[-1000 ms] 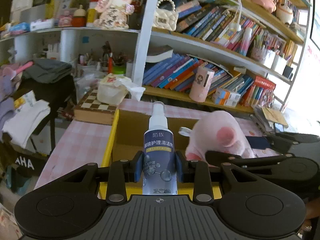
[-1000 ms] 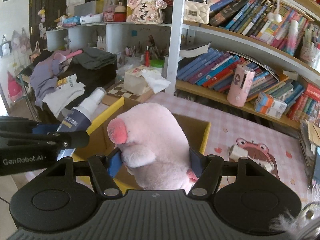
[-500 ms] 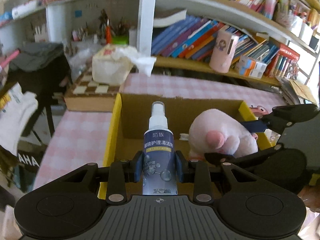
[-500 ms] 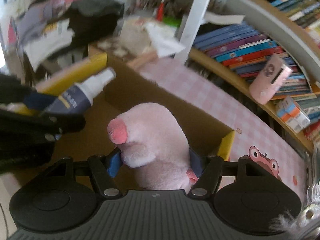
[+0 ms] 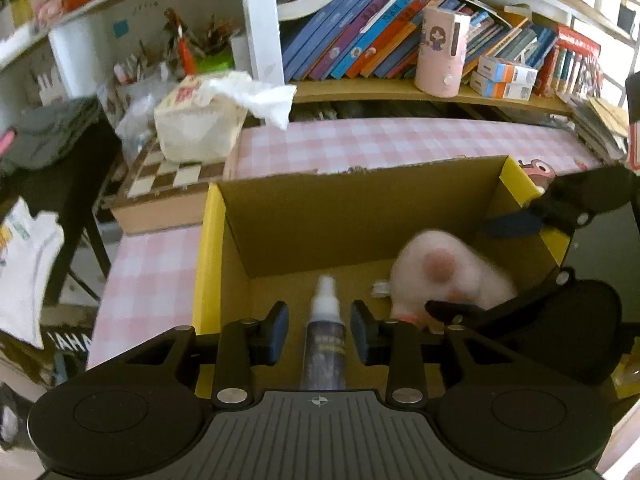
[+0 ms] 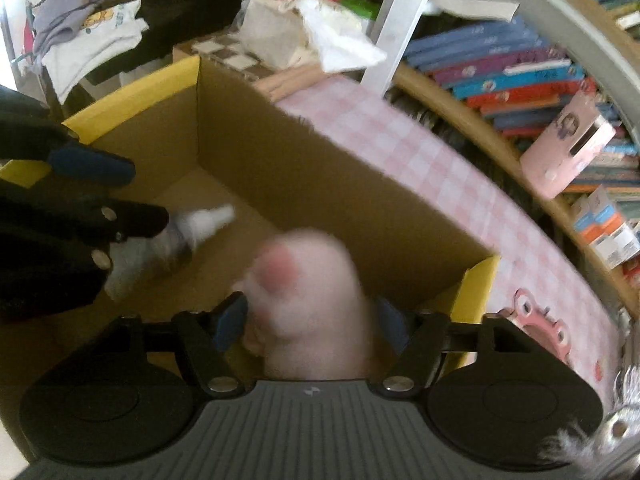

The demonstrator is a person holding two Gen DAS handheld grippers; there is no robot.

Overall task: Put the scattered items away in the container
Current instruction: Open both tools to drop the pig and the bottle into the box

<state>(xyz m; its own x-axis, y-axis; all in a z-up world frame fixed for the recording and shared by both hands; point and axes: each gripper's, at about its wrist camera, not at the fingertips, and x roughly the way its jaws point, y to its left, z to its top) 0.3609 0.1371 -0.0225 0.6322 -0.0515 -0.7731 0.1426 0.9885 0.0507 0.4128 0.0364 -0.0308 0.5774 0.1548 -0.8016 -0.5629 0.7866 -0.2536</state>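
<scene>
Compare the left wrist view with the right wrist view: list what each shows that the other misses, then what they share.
Left wrist only: the gaps between the left gripper pads and the spray bottle, jaws opening.

Right wrist only: the right gripper pads either side of the pink plush toy, jaws opening, and heaped clothes.

Both: the cardboard box with bottle and plush inside, the tissue box, the bookshelf, and the pink checked tablecloth.

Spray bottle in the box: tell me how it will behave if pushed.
The spray bottle is a narrow cylinder, so on its side it would probably roll across the box floor. Its smooth plastic wall looks slippery. It seems small and likely light.
</scene>
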